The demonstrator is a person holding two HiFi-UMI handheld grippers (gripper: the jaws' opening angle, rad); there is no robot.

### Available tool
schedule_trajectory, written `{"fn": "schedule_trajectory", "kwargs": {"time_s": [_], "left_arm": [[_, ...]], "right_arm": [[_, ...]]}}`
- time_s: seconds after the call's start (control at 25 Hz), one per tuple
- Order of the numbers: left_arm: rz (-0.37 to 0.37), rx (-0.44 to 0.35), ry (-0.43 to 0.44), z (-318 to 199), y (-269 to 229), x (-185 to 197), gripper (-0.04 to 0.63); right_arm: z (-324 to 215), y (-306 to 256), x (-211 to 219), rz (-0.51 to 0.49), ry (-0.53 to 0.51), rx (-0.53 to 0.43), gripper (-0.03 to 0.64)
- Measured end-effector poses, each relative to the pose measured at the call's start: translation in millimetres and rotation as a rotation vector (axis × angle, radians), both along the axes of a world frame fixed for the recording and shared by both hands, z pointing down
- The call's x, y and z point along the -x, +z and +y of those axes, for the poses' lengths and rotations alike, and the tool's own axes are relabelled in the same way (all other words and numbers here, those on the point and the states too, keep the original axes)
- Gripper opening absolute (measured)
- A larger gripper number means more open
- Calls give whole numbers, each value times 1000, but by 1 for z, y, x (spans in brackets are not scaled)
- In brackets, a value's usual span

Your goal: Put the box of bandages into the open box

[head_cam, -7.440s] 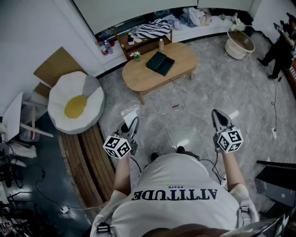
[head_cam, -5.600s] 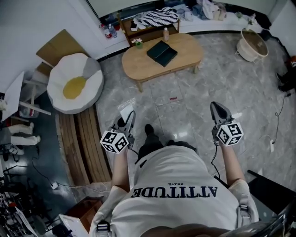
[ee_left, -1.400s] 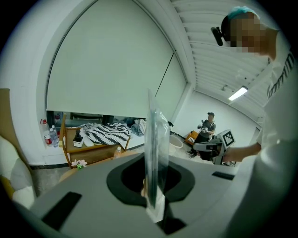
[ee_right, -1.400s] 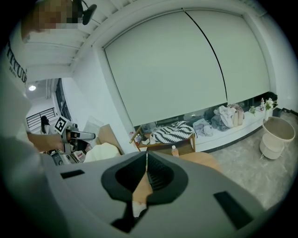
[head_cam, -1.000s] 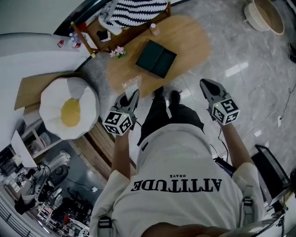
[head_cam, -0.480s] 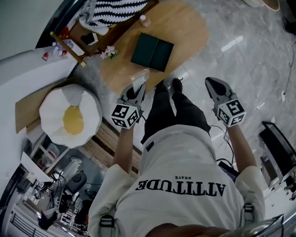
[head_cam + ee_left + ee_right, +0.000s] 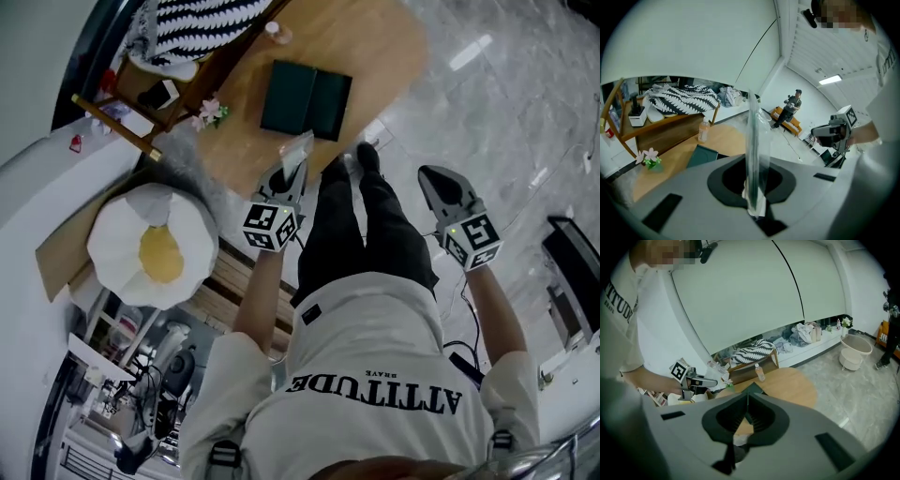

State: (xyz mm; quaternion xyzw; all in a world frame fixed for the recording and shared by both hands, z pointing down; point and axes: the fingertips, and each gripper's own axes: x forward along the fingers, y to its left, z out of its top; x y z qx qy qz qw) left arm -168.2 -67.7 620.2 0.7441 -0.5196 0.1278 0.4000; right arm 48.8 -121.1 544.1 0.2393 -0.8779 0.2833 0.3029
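My left gripper (image 7: 292,171) is shut on the box of bandages (image 7: 298,148), a flat clear-wrapped packet that sticks up edge-on between the pads (image 7: 754,140). In the head view it hangs over the near edge of the oval wooden table (image 7: 375,47). The open box (image 7: 305,97), dark green with its lid folded flat, lies on the table just beyond the packet; it also shows in the left gripper view (image 7: 705,157). My right gripper (image 7: 439,186) is shut on nothing and is held off the table's right side over the floor, its jaws meeting in the right gripper view (image 7: 747,394).
A small bottle (image 7: 274,31) and a potted flower (image 7: 211,111) stand on the table's far and left parts. Behind is a low wooden shelf with a striped cloth (image 7: 192,23). An egg-shaped cushion (image 7: 155,246) lies left; the person's legs (image 7: 361,225) stand between the grippers.
The person has stepped up to the table. Both grippers have come down, and the left one with the packet has moved forward to the table's near edge.
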Motion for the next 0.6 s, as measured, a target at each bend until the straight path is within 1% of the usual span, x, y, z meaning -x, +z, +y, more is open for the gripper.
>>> {"fn": "schedule_trajectory", "kwargs": {"time_s": [0.24, 0.6], "left_arm": [[8, 62, 43, -19, 58, -3, 40], [-2, 165, 99, -31, 154, -12, 40]], "right_arm": [[-8, 42, 14, -13, 52, 17, 23], [5, 112, 10, -14, 138, 106, 23]]}}
